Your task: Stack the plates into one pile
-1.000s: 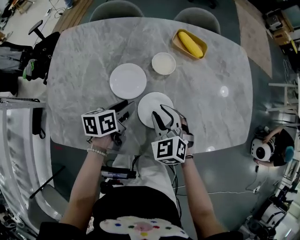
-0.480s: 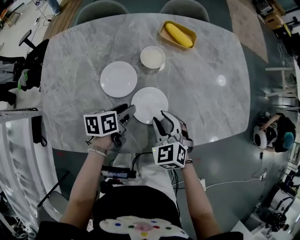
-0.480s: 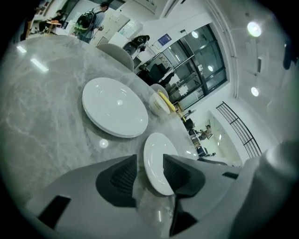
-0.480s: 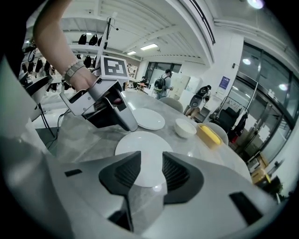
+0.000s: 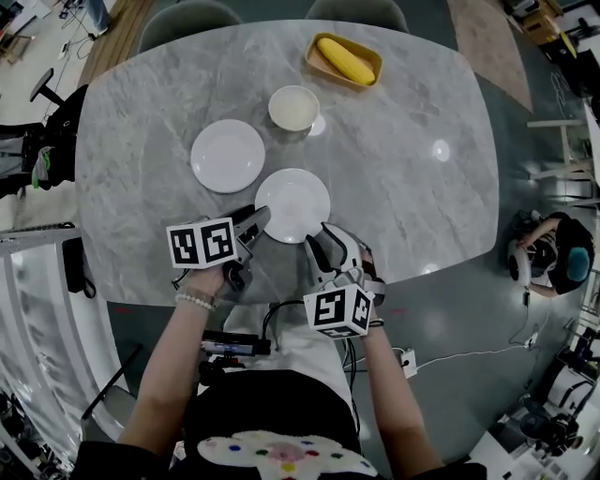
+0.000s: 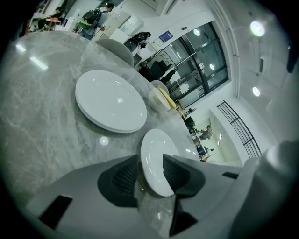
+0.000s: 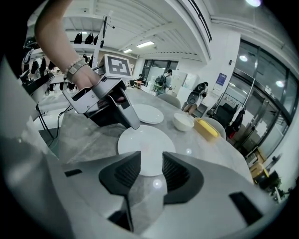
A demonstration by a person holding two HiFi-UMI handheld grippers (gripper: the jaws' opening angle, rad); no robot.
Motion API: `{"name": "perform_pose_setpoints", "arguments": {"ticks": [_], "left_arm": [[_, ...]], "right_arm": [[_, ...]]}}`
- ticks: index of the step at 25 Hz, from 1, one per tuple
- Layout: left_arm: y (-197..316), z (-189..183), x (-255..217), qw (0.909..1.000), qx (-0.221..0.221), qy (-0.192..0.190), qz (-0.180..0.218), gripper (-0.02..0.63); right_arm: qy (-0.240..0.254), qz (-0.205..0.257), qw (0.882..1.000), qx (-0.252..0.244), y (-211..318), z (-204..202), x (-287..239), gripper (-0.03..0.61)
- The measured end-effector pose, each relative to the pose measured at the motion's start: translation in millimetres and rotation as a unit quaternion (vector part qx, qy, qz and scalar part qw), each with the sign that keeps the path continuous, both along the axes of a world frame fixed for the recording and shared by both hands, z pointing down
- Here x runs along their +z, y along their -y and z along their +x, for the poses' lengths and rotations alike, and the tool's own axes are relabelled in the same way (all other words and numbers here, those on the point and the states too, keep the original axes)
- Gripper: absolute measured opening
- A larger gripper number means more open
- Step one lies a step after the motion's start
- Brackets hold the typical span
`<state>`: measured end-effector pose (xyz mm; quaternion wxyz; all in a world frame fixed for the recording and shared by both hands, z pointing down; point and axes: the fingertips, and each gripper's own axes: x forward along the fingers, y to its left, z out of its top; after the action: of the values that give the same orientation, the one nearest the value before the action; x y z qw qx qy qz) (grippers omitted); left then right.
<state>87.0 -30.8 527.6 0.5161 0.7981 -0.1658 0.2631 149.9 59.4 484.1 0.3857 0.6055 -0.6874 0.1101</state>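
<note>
Straddling the left rim of the near plate, the jaws of the left gripper are being held apart, one on each side of the white edge. A sliver of table is showing between one pad and the plate, so the rim seems not to be clamped, though the wide-angle view is leaving that uncertain. The plate is lying on the table close to the person's side.

The right gripper is being held just beside the same plate's near rim, over the table's edge. Its jaws are slightly parted and nothing is being gripped between them.

Beyond and to the left, a far plate is lying near the first but apart from it. A white bowl is sitting farther on, and a yellow tray with a yellow oblong item is sitting near the far edge.

The table is grey veined marble with rounded corners, and ceiling lights are being reflected in its polish. Two chairs are tucked in at its far side. A dark floor is being crossed by cables, and glass partitions, a white ceiling and distant people are showing in the gripper views.
</note>
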Motion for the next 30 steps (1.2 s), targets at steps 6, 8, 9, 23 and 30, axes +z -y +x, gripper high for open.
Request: {"name": "perform_pose_setpoints", "arguments": {"ticks": [6,8,9,23,30], "left_arm": [[0,-1,4,0.9998,-0.003,0.015,0.010,0.123],[1,-3,5,0.9997,-0.007,0.022,0.013,0.100],[1,-4,6,0.9996,-0.009,0.024,0.013,0.086],[4,1,-17,0.9989,-0.040,-0.015,-0.021,0.032],[6,8,-29,0.9975,-0.054,-0.033,-0.031,0.028]], "right_arm": [[-0.005,-0.008,1.000,-0.004,-4,-1,5,0.144],[-0.010,-0.010,1.000,-0.008,-5,-2,7,0.146],[-0.014,-0.011,1.000,-0.011,-6,-2,8,0.145],[-0.096,-0.036,0.990,-0.100,-14,-19,20,0.152],[-0.125,-0.041,0.982,-0.134,-14,-26,35,0.152]]}}
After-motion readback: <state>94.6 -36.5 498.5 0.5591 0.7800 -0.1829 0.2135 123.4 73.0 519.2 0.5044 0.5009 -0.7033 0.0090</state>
